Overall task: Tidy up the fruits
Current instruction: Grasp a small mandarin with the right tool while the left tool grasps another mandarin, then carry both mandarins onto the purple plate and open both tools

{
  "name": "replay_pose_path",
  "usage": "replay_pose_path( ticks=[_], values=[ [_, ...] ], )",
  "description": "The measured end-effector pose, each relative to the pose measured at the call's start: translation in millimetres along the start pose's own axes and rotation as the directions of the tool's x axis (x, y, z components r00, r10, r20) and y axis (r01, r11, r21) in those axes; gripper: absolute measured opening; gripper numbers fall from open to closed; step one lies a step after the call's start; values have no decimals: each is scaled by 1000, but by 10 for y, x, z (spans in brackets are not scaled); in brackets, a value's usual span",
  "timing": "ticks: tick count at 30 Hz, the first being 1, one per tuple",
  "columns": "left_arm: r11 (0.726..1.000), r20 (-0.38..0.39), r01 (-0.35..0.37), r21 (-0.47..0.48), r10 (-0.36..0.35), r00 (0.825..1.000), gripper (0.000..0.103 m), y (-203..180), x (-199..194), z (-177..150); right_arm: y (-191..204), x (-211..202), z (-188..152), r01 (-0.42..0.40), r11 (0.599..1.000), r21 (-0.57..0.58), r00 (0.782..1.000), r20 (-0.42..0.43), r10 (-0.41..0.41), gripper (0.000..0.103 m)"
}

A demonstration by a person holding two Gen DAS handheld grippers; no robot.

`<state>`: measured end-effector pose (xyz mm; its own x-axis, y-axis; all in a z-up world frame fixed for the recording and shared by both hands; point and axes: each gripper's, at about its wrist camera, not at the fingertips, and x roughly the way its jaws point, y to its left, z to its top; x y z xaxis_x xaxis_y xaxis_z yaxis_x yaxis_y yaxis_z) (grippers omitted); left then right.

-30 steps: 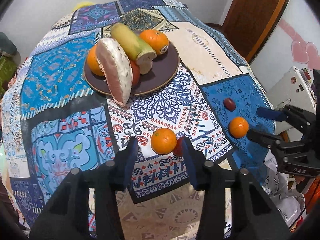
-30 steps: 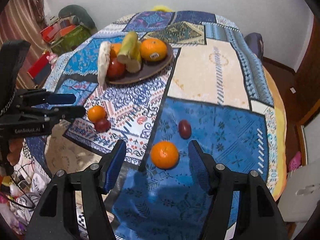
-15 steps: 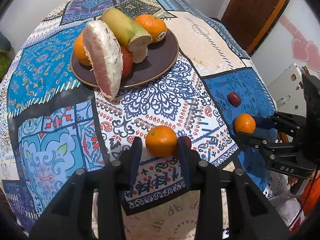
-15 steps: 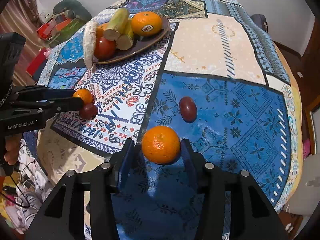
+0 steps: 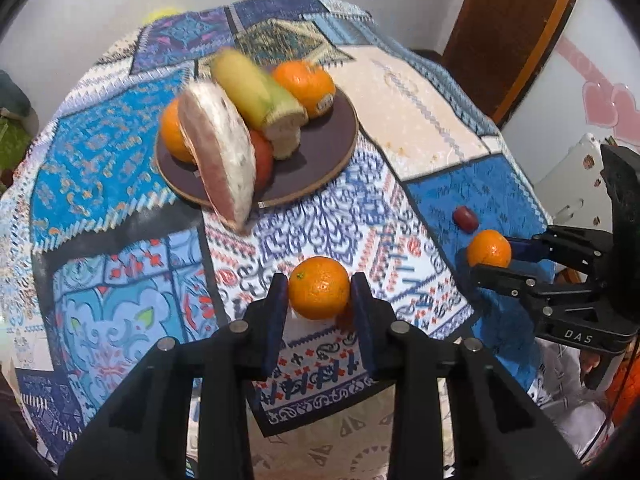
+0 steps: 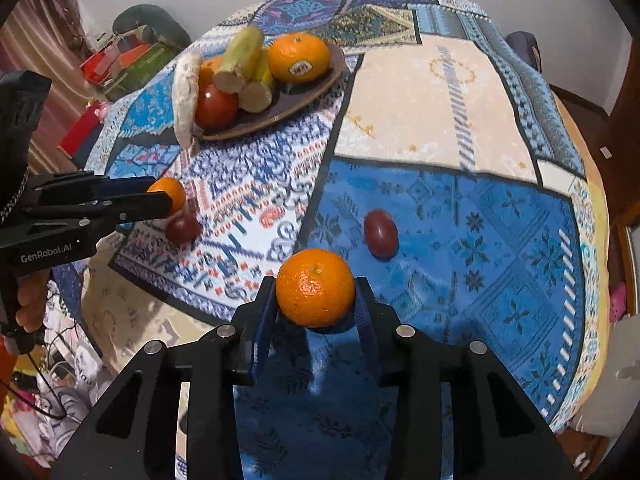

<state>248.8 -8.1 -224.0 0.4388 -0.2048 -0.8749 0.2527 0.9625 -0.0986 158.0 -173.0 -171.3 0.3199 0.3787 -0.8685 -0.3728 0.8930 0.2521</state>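
Both handheld tools are matte black plastic. The left gripper (image 5: 319,300) has 2 angular fingers faced with dark blue pads (image 5: 276,320) and round silver screws (image 5: 240,326) at the joints; its side reads "GenRobot.AI" in white. The right gripper (image 6: 316,304) matches, with "DAS" printed on its body and thin black cables trailing behind.

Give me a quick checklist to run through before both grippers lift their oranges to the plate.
1. Left gripper around its round orange mandarin: ok, jaws closing, pads at its sides.
2. Right gripper around the other orange mandarin: ok, jaws closing.
3. Firm grip on both: cannot tell.
4. Small dark red fruit beside the left mandarin, clear of the pads: cannot tell.
5. Free space on the dark round plate: ok, bare near side.
6. Second dark red fruit apart from the right gripper: ok.
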Motion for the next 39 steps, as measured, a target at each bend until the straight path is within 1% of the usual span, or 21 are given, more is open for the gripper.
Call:
replay_pose_path(
  ticks=[6, 11, 14, 22, 28, 31, 36, 39],
  values=[
    [1000, 58, -8, -28, 10, 998, 32, 20, -121, 166, 49, -133, 246, -8, 1000, -5, 998, 65, 8, 35],
    [999, 86, -2, -50, 6, 996, 32, 19, -127, 293, 101, -204, 469, -3, 1000, -22, 994, 110, 5, 35],
    [999, 109, -8, -42, 12, 994, 32, 1, -123, 356, 133, -233, 606, 5, 999, -36, 991, 135, 0, 35],
    [998, 118, 2, -63, 5, 993, 32, 12, -24, 487, 206, -209, 926, 7, 997, -71, 985, 172, 6, 35],
    [996, 99, 14, -91, -5, 995, 32, 55, 130, 556, 211, -105, 1127, -5, 997, -77, 984, 178, 19, 35],
    [997, 99, 21, -79, -13, 995, 32, 53, 186, 577, 211, -42, 1170, -8, 997, -83, 984, 175, 23, 35],
    [997, 96, 7, -83, 1, 995, 32, 78, 278, 603, 174, 136, 1219, -15, 997, -79, 989, 149, 27, 35],
    [995, 99, 18, -95, -8, 995, 32, 112, 327, 614, 133, 234, 1236, -21, 997, -70, 991, 131, 30, 35]
  ],
)
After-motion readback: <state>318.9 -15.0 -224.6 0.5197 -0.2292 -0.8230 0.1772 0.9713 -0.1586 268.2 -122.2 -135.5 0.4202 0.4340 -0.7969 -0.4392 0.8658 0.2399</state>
